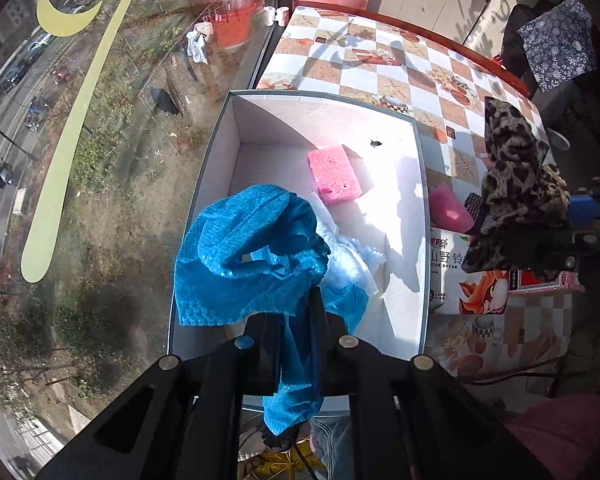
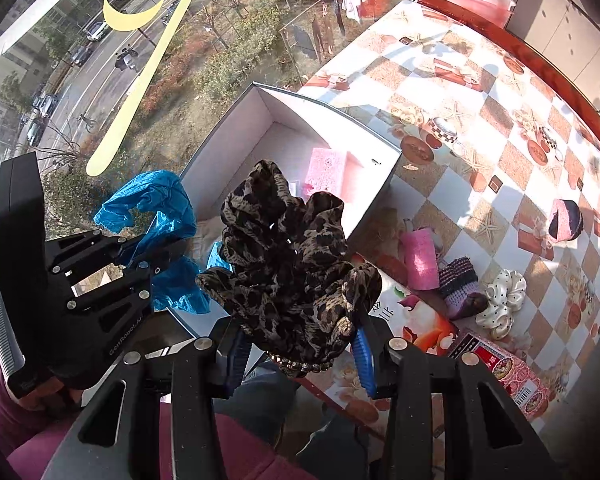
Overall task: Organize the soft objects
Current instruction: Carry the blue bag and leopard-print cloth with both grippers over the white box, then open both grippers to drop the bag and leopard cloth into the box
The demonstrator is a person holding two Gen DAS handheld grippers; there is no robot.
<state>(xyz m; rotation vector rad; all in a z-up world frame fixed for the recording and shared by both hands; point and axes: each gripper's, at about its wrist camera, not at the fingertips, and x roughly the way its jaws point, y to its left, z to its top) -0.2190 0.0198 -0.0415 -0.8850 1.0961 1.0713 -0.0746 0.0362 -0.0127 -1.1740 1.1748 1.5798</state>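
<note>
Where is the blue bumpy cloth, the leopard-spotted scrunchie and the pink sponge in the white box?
Blue bumpy cloth (image 1: pixel 240 256): left wrist view, on its bunched middle fold.
Leopard-spotted fabric scrunchie (image 2: pixel 296 268): right wrist view, on its ruffled centre.
Pink rectangular sponge (image 1: pixel 334 176): left wrist view, on its flat top face.

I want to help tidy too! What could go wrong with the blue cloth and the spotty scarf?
The blue cloth hangs partly over the box's near edge, so if the left gripper lets go now, it might slide out. The spotty scarf in the right gripper is bunched and floppy; it is not over the box yet, so it may drop on the table.
</note>
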